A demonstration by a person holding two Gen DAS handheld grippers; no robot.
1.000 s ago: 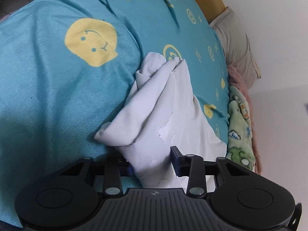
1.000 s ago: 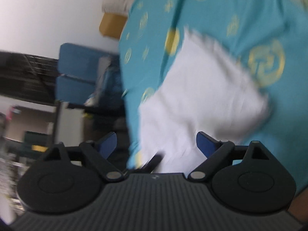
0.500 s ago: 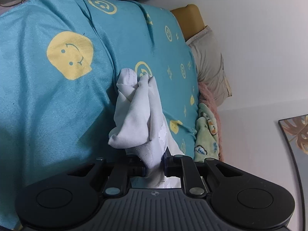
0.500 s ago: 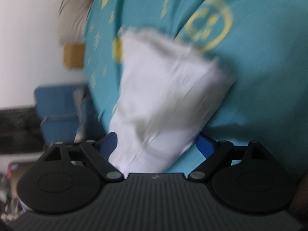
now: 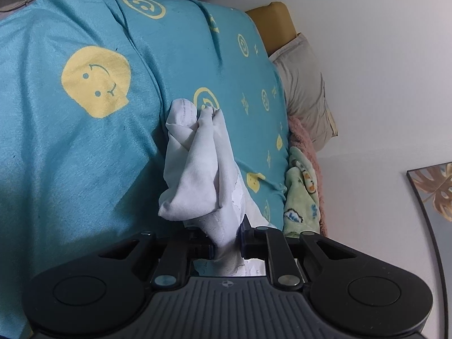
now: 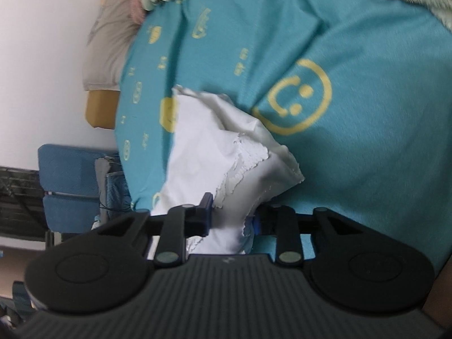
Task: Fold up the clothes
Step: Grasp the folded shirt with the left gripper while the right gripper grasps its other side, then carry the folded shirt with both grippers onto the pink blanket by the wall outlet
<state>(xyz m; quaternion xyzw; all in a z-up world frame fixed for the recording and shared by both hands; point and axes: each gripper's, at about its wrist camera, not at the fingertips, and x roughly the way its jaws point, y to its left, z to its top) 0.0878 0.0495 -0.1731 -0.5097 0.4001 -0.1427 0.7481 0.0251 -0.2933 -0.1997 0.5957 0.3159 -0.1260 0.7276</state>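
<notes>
Right gripper (image 6: 230,217) closed on garment (image 6: 214,147).

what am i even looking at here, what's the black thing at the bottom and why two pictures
Each picture comes from a fisheye camera mounted on a handheld gripper; a person holds one in each hand. The black shape at the bottom is the gripper body, with its two fingers pointing forward. One picture is the left gripper, the other the right gripper. Both are closed on parts of a white garment lifted over a bed covered by a teal smiley-face sheet, ready for folding. Pillows and a green blanket lie along the wall.
</notes>
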